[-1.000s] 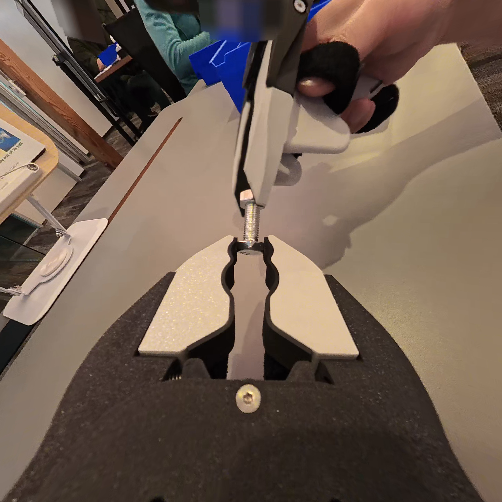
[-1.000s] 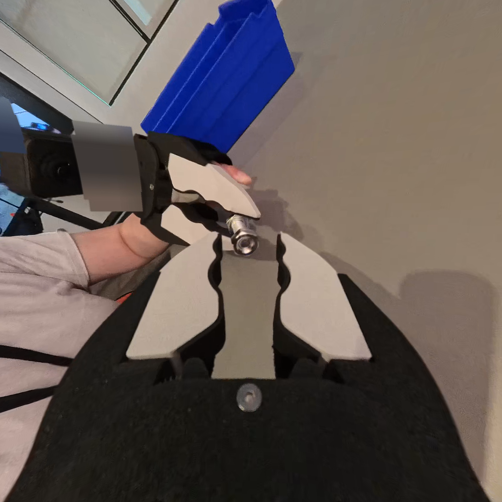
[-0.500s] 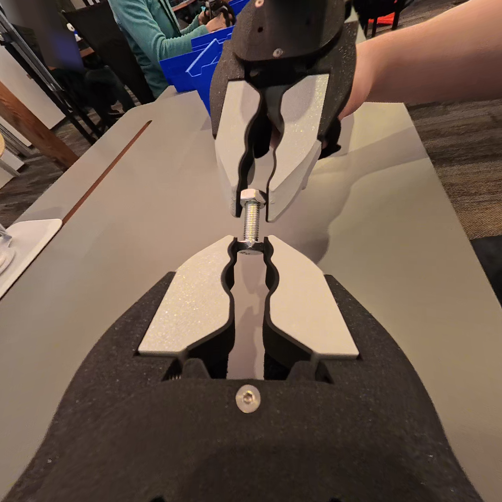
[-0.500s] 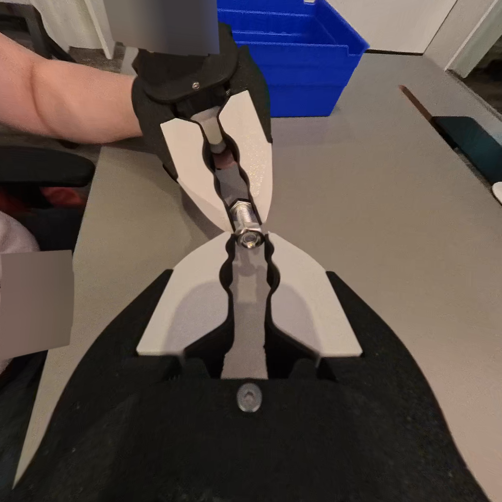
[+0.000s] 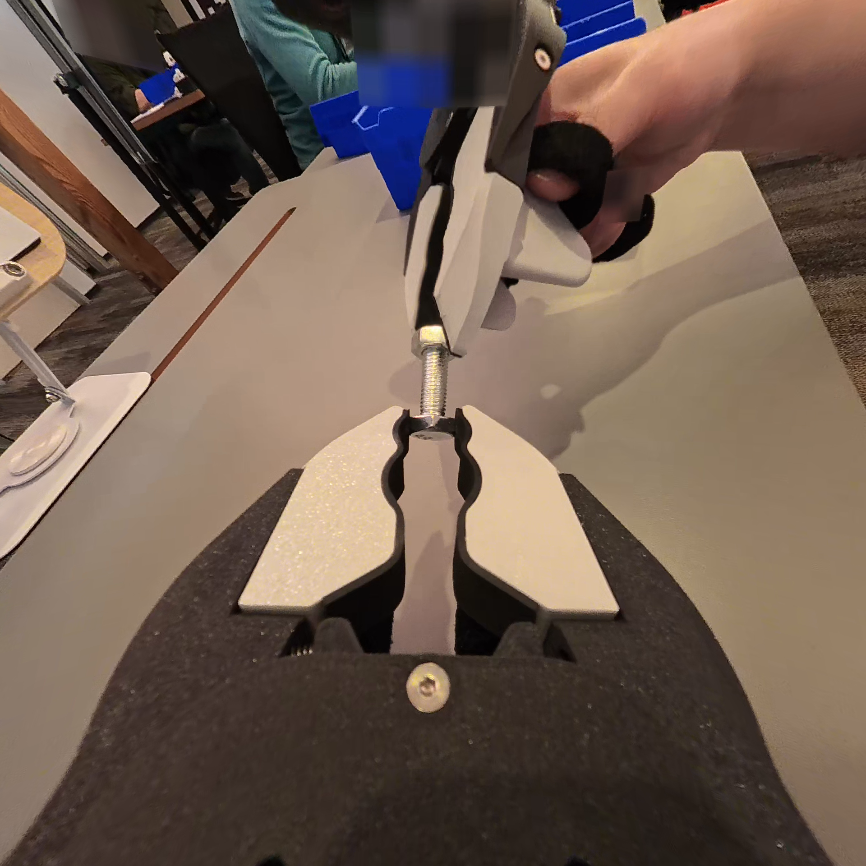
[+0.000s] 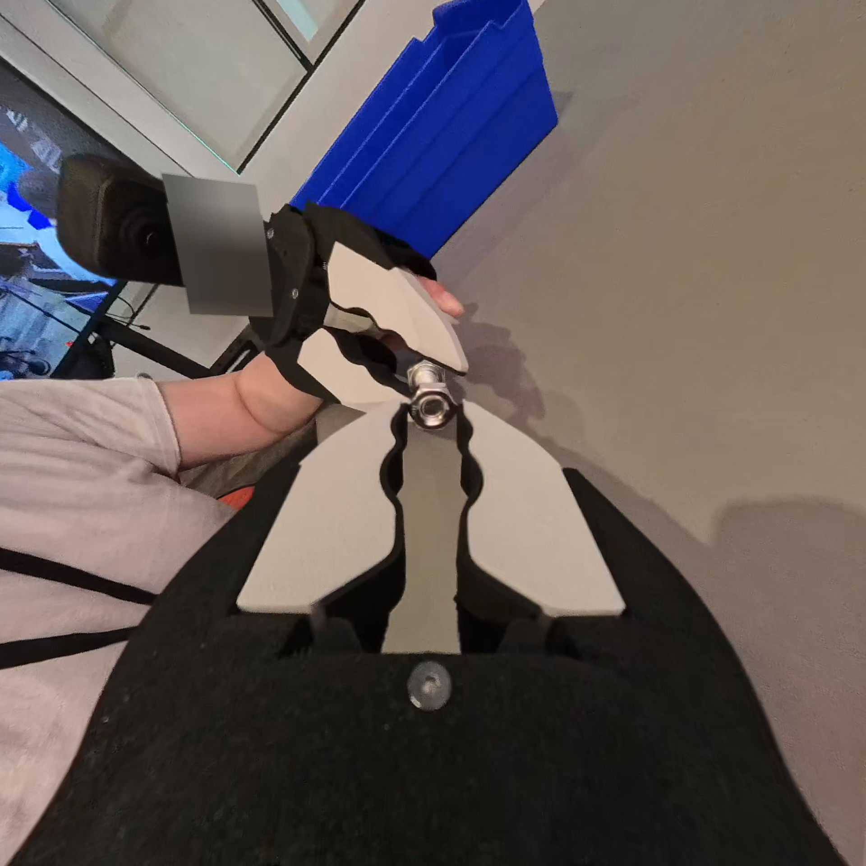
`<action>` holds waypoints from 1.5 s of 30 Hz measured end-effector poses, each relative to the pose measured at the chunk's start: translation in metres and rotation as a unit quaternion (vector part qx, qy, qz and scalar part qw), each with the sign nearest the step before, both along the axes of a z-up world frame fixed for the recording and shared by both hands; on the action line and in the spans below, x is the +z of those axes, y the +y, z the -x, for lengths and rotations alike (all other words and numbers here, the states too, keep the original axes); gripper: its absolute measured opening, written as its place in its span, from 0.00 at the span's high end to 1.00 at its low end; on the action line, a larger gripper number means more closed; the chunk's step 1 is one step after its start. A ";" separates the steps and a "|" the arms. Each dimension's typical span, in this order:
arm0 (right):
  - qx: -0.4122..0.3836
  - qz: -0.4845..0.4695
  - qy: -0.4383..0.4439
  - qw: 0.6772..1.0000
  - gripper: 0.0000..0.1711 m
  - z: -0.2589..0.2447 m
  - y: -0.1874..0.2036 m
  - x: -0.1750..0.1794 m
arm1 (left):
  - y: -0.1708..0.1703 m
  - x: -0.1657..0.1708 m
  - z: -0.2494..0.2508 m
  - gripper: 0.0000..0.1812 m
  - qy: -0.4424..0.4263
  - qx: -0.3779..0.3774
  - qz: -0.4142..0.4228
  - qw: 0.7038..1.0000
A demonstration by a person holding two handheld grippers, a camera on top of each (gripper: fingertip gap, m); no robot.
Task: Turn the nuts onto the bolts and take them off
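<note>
Grip, left: your left gripper (image 5: pixel 432 424) is closed on the hexagonal head of the silver threaded steel bolt (image 5: pixel 434 384), pinched right at the fingertips.
Axis: bolt shank runs straight away from your left fingers, in line with them, threads bare between head and nut.
Grip, right: your right gripper (image 6: pixel 431 412) is clamped on the silver hex nut (image 5: pixel 430 340) at the bolt's far end; from its own camera you look down the bolt end-on, so the two grippers face each other along one line.
Next move, as I judge it: turning the nut means rolling your right wrist about that shared axis while your left holds steady; any tilt would risk binding the thread.
Height: bolt is held clear above the grey tabletop (image 5: pixel 656 468), not touching it.
Obstacles: nothing lies between the grippers.
Further off: blue plastic bin (image 6: pixel 445 140) behind, well apart; white flat stand base (image 5: pixel 70 440) at the left edge.
Background: seated person in a teal sleeve (image 5: pixel 290 70) beyond the table.
</note>
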State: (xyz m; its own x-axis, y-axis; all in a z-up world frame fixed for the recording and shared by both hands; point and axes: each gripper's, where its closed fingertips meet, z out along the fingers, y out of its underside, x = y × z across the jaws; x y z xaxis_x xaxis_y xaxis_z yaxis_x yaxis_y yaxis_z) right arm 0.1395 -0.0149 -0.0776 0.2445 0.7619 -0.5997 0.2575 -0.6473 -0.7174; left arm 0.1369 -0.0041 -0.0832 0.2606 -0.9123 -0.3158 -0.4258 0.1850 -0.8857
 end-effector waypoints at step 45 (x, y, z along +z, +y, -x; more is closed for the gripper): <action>0.050 -0.286 -0.022 0.957 0.81 -0.005 0.002 0.001 | -0.008 -0.003 0.001 0.90 0.006 -0.036 0.035 0.999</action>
